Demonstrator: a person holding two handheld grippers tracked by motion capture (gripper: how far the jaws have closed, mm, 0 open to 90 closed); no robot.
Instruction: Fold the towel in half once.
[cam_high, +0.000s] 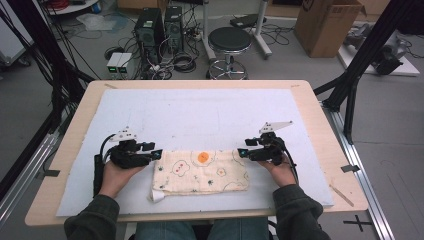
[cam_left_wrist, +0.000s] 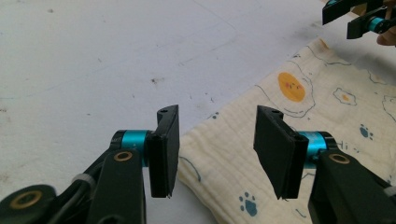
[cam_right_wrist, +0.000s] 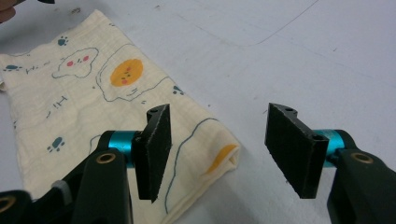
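— Where does everything sit?

— The folded cream muslin cloth printed with fried eggs and paw marks lies flat on the white foam mat, near the desk's front edge. Your left gripper and right gripper both stand wide open, holding nothing, one over each short end.

— What could go wrong?

— You might pinch only the top layer — the fold would peel open. Uneven pulls could skew or bunch it.
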